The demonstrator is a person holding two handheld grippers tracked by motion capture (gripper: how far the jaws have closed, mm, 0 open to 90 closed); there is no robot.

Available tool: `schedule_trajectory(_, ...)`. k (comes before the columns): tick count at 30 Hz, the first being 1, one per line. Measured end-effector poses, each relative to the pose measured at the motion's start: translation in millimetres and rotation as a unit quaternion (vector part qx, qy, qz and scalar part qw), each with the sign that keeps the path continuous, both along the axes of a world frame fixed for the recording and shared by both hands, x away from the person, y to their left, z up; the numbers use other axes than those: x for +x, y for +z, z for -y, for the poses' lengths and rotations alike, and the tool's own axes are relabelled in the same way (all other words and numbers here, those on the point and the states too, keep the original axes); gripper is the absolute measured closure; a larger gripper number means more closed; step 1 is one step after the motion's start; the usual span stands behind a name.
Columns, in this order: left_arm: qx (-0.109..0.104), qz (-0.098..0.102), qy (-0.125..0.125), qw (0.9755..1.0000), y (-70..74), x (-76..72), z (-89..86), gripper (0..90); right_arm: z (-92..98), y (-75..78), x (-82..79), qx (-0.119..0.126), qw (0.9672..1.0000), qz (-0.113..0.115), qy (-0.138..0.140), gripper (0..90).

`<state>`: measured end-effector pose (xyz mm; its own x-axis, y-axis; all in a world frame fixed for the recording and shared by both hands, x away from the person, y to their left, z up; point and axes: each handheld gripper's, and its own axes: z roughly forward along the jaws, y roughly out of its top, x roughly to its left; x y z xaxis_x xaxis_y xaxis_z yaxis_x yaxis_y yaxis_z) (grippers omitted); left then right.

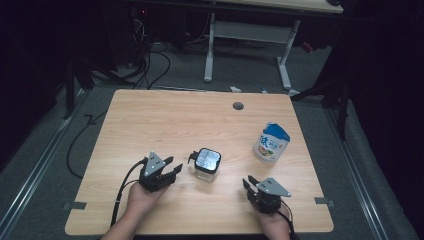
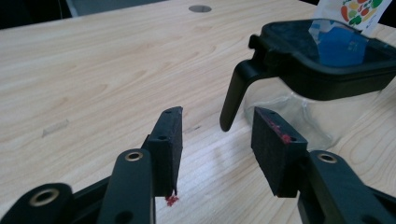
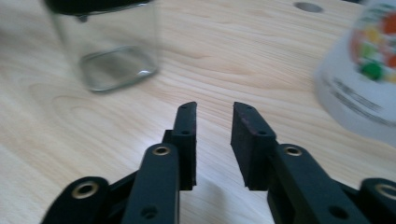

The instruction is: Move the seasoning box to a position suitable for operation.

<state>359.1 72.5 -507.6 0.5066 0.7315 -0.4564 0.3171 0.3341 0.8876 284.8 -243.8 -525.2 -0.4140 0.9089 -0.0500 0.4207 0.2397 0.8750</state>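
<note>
Left tool (image 1: 170, 167) rests at the near left of the table (image 1: 165, 117), held in a hand (image 1: 141, 199). Its jaws stand apart with a clear gap and hold nothing. In the left gripper view the left tool (image 2: 217, 122) points at the jar (image 2: 322, 79): the jar's black latch (image 2: 233, 95) hangs just ahead of the gap between the jaws, near but apart from them. Red marks show on the right pad.

Right tool (image 1: 248, 182) rests at the near right, in the other hand (image 1: 273, 225). Its jaws are narrowly parted and empty. In the right gripper view the right tool (image 3: 214, 109) faces bare table, with the jar (image 3: 112, 51) ahead to its left and the pouch (image 3: 362, 79) ahead to its right, both apart from it.

Jar (image 1: 206, 164): clear glass, black-rimmed lid, upright on the table between the two tools, closer to the left one.

Pouch (image 1: 271, 142): white and blue, upright, farther back on the right, well apart from the jar.

A round hole (image 1: 238, 106) sits near the far edge of the table. Beyond, cables (image 1: 145, 65) lie on the floor beside a white frame (image 1: 247, 47).
</note>
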Motion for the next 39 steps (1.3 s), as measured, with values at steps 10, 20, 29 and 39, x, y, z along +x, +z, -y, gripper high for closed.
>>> schedule_trajectory(10, -0.014, 0.008, -0.012, 0.9998, 19.8, 4.8, 13.5, 58.9, 12.3, 12.7, -3.4, 0.006, 0.9998, 0.021, 0.002, 68.5)
schedule_trajectory(20, -0.013, -0.001, -0.011, 0.9999, 37.4, 12.6, 30.1, 83.0, 17.1, 16.2, 4.8, 0.019, 0.9996, 0.022, -0.001, 66.3)
schedule_trajectory(29, 0.014, 0.014, -0.001, 0.9998, 37.7, 15.2, 49.7, 90.0, 14.0, 16.7, 12.2, 0.028, 0.9994, 0.021, 0.008, 66.3)
schedule_trajectory(39, 0.032, 0.015, 0.001, 0.9994, 32.9, 19.4, 53.6, 90.0, 13.1, 16.2, 11.1, 0.027, 0.9993, 0.022, 0.013, 66.2)
